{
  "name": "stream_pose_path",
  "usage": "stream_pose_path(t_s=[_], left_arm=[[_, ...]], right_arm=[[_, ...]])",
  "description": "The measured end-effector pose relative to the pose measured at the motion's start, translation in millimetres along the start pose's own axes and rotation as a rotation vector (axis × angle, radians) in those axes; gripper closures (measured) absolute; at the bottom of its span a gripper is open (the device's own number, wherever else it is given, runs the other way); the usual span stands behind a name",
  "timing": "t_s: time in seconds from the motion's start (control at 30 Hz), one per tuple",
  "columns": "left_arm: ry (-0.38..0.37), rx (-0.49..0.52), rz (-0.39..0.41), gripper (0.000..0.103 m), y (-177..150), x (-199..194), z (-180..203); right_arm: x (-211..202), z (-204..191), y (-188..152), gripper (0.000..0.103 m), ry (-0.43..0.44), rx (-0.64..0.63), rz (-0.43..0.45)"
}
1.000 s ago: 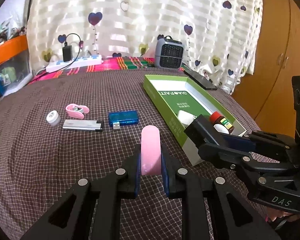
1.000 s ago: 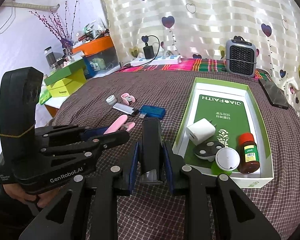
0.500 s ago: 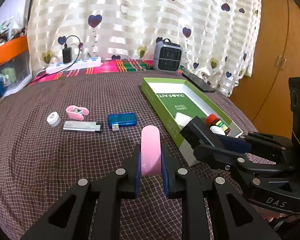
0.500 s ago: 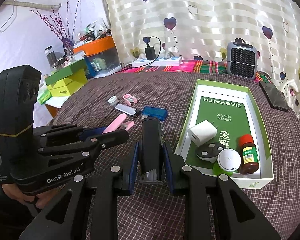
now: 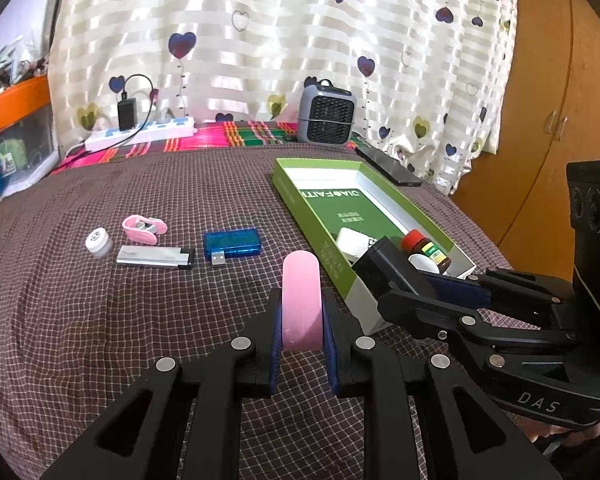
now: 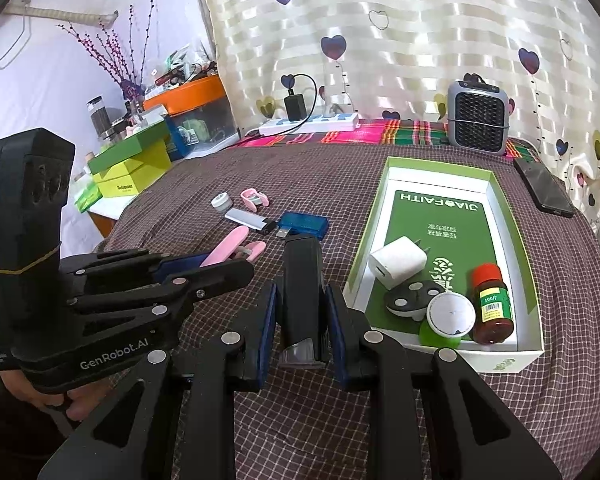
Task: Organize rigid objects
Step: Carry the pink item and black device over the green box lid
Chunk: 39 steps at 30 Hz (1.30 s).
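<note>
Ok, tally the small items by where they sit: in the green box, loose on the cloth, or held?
In green cardboard box: 4
Loose on checked cloth: 4
Held: 2, pink oblong piece in left hand-held gripper, black bar in right hand-held gripper
Total: 10

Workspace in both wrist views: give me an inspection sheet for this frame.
Surface: brown checked cloth, striped cloth behind.
Job's things: green box holds white charger, brown bottle, white-lidded jar, black round item; loose: blue USB device, silver lighter, pink clip, small white pot.
Clutter: phone, small heater.
Grippers: left gripper shut on pink stick; right gripper shut on black block.
Cables: power strip with plugged adapter.
Surroundings: heart curtain, wooden cabinet, shelf boxes.
</note>
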<state>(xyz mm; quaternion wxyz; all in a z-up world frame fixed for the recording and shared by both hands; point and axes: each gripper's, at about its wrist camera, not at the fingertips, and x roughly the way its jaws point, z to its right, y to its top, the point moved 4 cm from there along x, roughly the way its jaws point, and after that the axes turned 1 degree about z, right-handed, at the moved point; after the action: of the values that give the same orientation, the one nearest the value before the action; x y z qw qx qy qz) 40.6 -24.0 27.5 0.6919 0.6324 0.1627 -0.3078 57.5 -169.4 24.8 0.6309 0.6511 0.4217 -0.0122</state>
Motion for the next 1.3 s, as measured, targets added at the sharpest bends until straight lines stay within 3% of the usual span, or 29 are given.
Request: stream_pose_path(t_s=[1.3], left_arm=[[-0.081,0.067,0.014,0.086,22,18,45]], right_arm=[[-16,41,0,0.077,-0.049,0.068,0.041]])
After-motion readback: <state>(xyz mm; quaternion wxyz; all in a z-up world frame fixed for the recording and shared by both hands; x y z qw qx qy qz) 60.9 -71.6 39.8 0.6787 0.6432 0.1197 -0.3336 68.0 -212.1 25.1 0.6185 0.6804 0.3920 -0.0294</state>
